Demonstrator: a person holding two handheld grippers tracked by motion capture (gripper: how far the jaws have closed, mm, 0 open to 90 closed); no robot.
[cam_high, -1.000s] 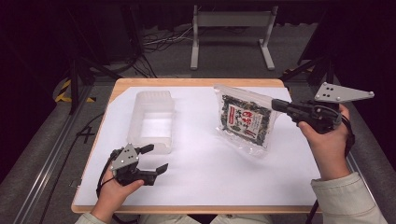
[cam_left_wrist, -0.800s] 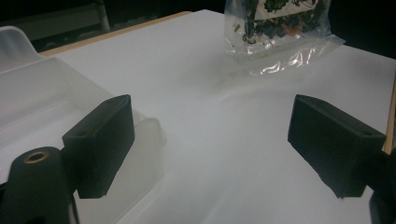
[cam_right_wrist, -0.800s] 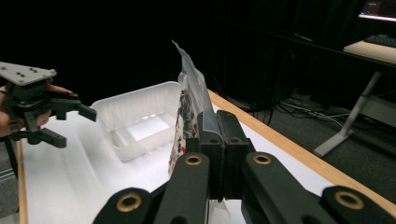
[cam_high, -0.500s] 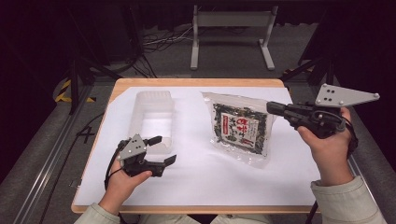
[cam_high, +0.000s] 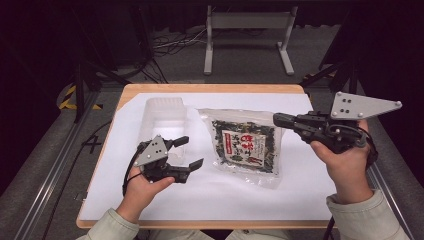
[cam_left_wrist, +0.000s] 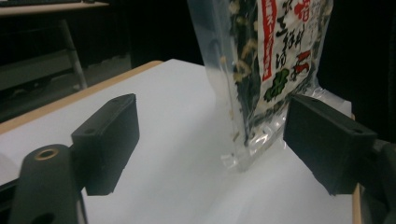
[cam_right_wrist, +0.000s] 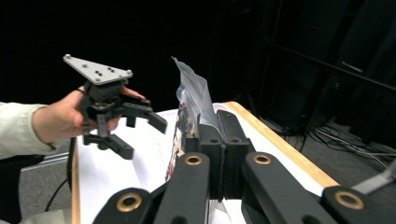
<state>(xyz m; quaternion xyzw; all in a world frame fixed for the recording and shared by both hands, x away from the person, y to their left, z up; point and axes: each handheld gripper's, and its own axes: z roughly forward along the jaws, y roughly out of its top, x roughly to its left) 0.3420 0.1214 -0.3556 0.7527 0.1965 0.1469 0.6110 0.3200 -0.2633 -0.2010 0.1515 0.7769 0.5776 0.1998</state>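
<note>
I held 1 gripper in each hand over the table (cam_high: 210, 200), whose top was covered by a white sheet inside a wooden edge. My right gripper (cam_high: 280, 120) was clamped on the right edge of the seaweed packet (cam_high: 245, 145); in the right gripper view its 2 jaws stood pressed together with the clear film of the seaweed packet (cam_right_wrist: 191, 100) rising between them. The packet hung lifted and tilted, its printed face toward the high camera, its lower edge near or on the white sheet at the centre of the table; I could not tell whether it touched. In the left gripper view the seaweed packet (cam_left_wrist: 261, 70) stood upright just beyond the 2 jaws, its bottom corner close to the sheet. My left gripper (cam_high: 189, 152) sat to the left of the packet, near the front of the table, with its jaws spread wide and nothing between them; the right gripper view showed the left gripper (cam_right_wrist: 142, 135) the same way, held in my left hand (cam_right_wrist: 58, 116). A clear plastic container (cam_high: 162, 117) rested on the sheet at the far left, just beyond the left gripper and beside the packet.
</note>
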